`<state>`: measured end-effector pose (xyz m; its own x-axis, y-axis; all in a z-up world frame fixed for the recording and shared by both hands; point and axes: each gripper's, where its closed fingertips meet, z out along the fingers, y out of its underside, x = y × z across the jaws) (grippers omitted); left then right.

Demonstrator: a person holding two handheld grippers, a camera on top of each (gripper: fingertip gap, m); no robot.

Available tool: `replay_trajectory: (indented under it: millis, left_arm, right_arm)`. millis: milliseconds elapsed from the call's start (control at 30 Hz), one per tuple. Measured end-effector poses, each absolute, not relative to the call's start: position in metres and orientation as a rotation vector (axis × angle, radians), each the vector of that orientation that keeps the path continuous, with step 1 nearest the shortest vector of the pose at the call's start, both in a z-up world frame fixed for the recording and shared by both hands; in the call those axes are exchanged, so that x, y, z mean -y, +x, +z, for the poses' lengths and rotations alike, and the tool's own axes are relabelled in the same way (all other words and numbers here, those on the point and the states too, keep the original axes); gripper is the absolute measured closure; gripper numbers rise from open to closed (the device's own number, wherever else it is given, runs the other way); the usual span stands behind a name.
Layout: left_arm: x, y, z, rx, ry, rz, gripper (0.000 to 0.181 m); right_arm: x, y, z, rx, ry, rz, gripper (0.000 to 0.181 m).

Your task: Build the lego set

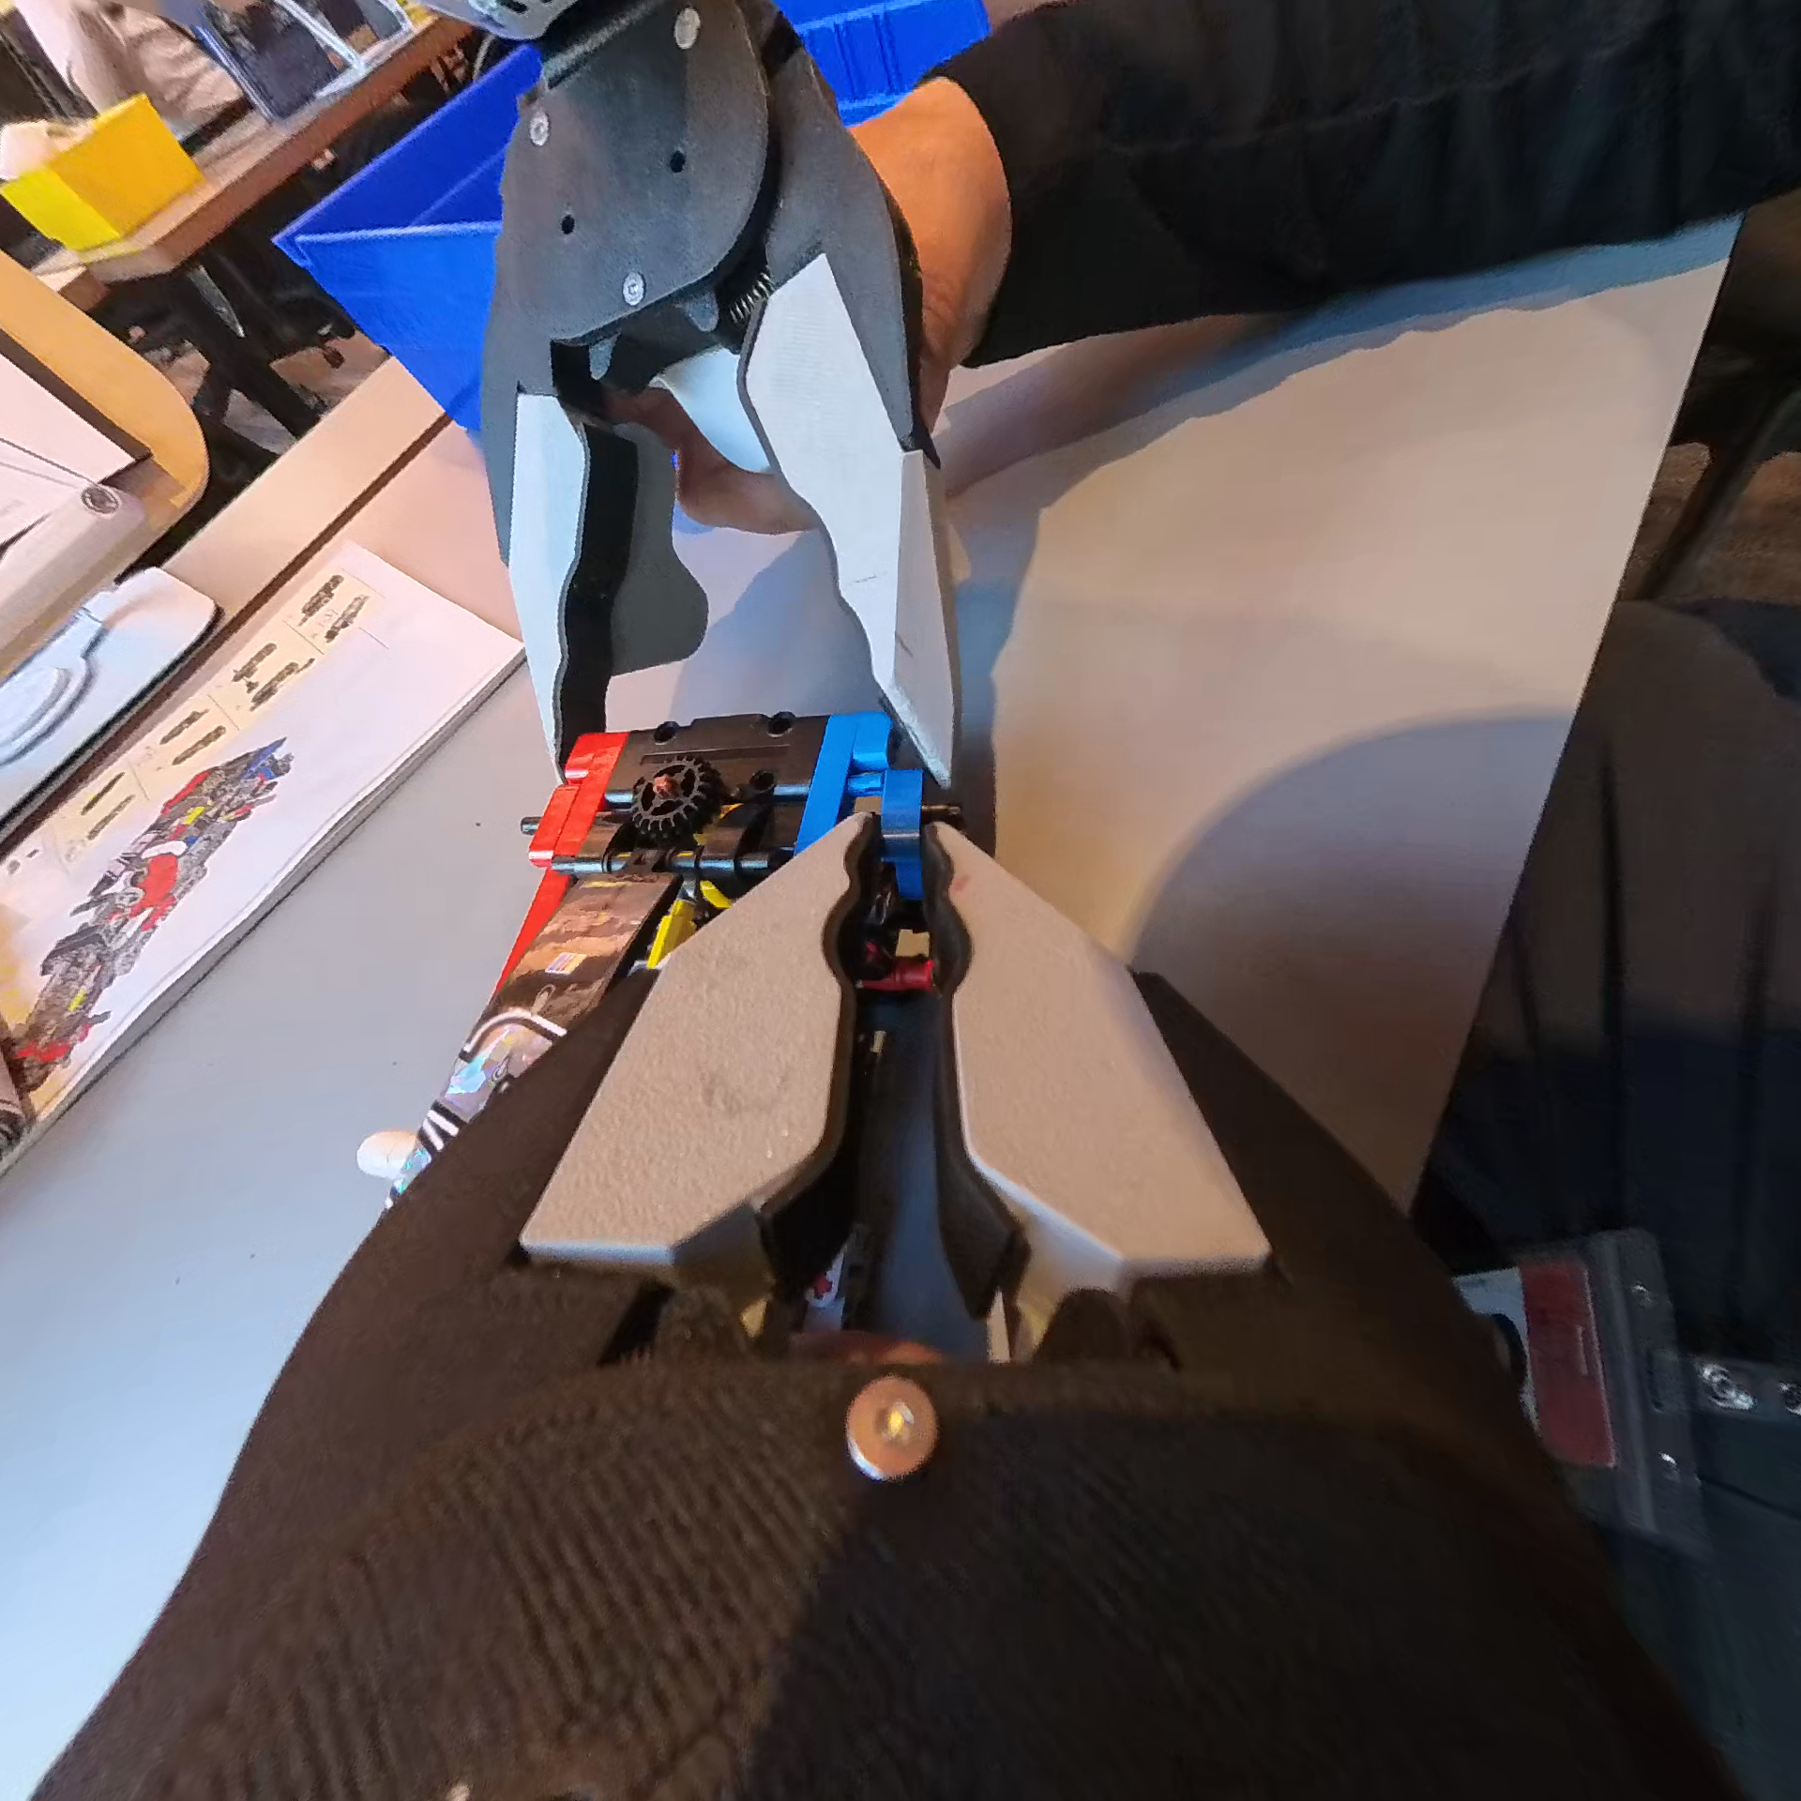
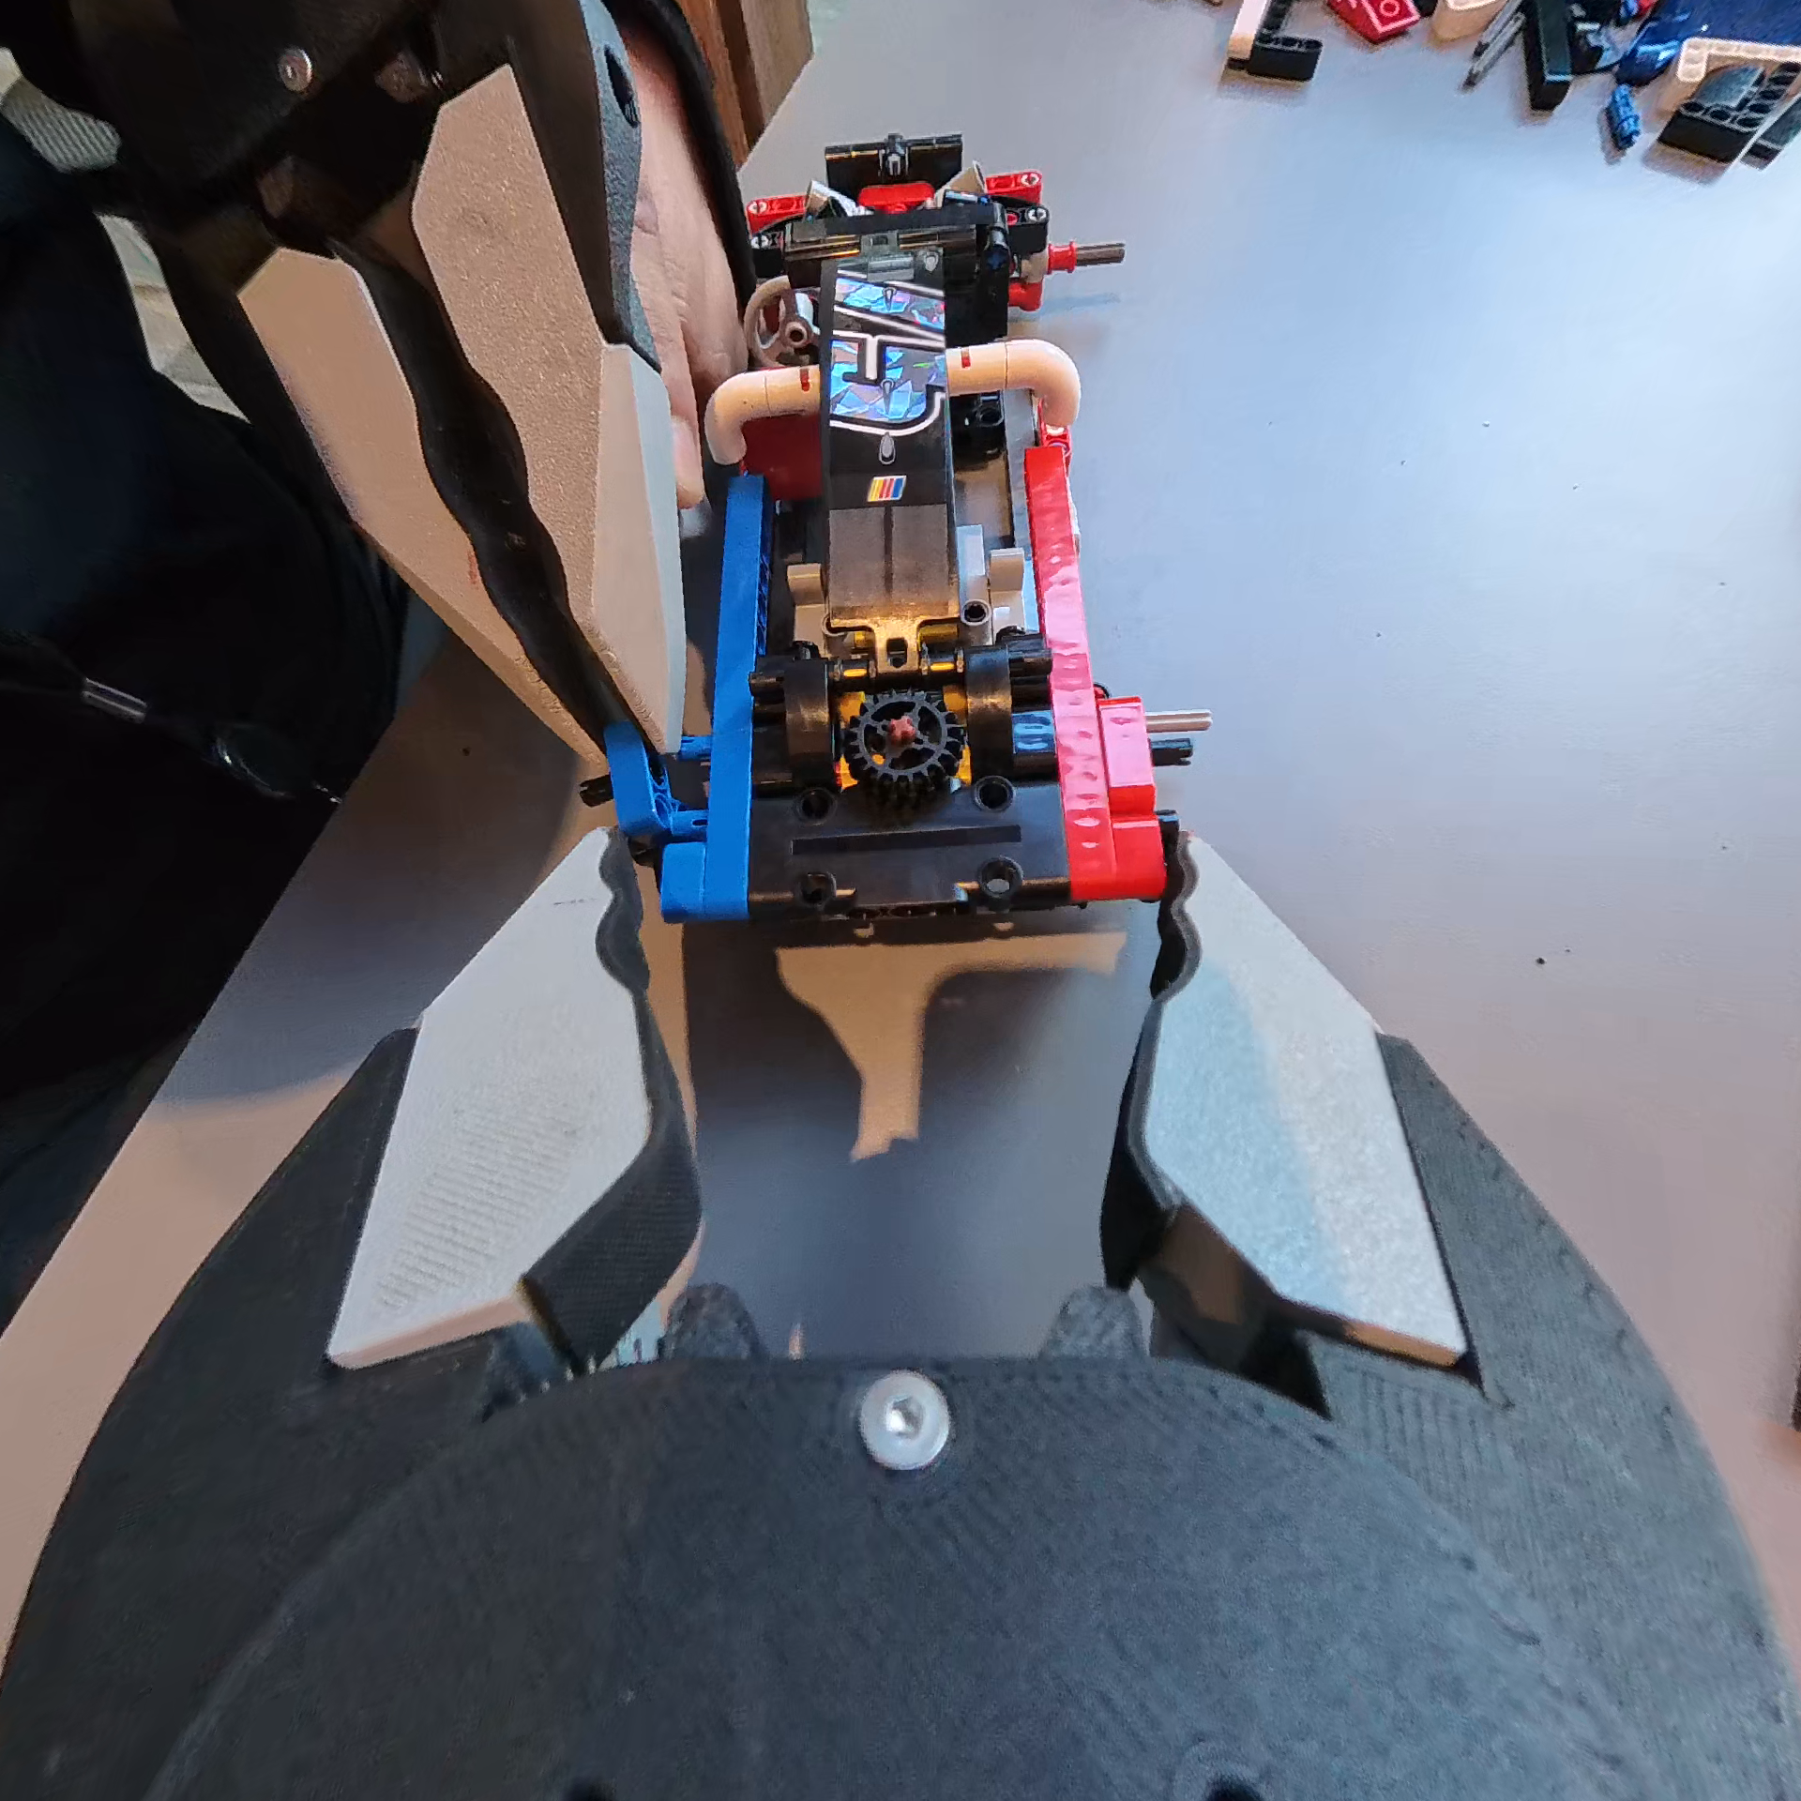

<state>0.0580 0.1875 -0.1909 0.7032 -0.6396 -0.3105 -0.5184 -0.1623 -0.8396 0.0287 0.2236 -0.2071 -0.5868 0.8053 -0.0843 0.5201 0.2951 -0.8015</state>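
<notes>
Nearest the lens, our left gripper (image 1: pixel 895 838) has its grey fingers pinched on a small blue plastic lift-arm piece (image 1: pixel 902 828) at the rear corner of the half-built black, red and blue toy car chassis (image 2: pixel 906 604). The chassis rests on the grey table (image 2: pixel 1462 682), its long axis running straight away from our right gripper (image 2: pixel 892 877), whose jaws are spread wide, one tip at each rear corner of the frame, not visibly clamping. The blue piece sits on a black axle (image 2: pixel 592 791) poking out sideways from the blue side beam (image 2: pixel 736 682), so we judge the coming push runs across the chassis, inward along that axle, with the left gripper nearer and the right bracing.
</notes>
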Motion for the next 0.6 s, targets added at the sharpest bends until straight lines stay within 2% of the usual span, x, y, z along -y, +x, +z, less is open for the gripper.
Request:
replay_trajectory:
  millis: [600]
  left_arm:
    - [-0.1913, 0.0594, -0.1913, -0.803, -1.897, -0.203, 0.175]
  right_arm:
    - [-0.2241, 0.0262, -0.2082, 2.206, -1.167, 1.187, 0.076]
